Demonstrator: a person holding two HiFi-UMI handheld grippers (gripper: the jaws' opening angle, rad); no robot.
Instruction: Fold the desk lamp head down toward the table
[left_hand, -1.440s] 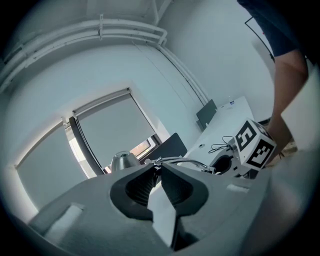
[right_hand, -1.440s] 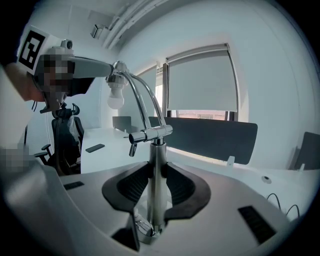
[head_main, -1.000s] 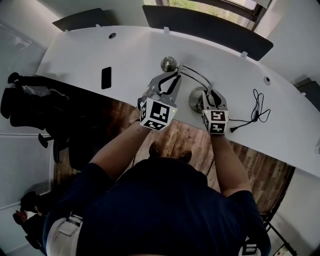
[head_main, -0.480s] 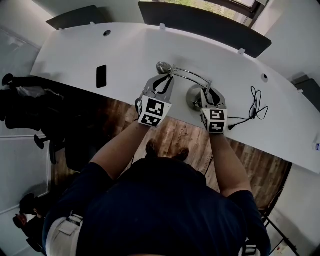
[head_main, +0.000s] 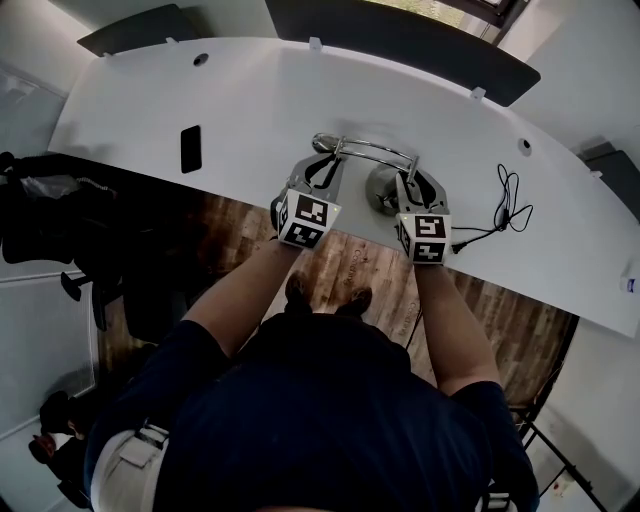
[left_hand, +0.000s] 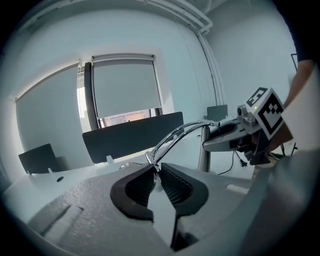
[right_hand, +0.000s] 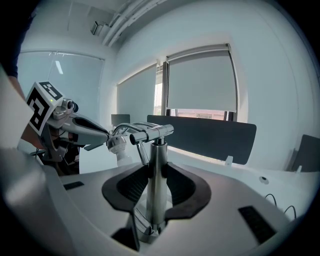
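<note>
1. White curved desk fills the upper part of the head view. Dark partition panels run along its far edge, and wooden floor shows below its near edge.
2. Your desk lamp stands near the front edge of the desk, just right of the frame's centre. It has a round chrome base, an upright post and a thin twin-rod arm that arcs away to the left.
3. The lamp head sits at the left end of that arm, low over the desk. No view shows whether it touches the surface.
4. Your left gripper is clenched on the arm just beside the head. In the left gripper view its ribbed pads meet at the tips around the thin chrome rods, with almost no gap between them.
5. Your right gripper grasps the post. In the right gripper view the chrome tube stands upright between the two dark pads, which press on it from both sides just above the base.
6. Each gripper shows in the other's view. The right one is at the right edge of the left gripper view, and the left one is at the left of the right gripper view, both with their marker cubes facing you.
7. A black cable lies coiled on the desk to the right of the lamp. A dark rectangle lies flat on the desk well to the left.
8. Drawn window blinds hang behind the partition panels.
</note>
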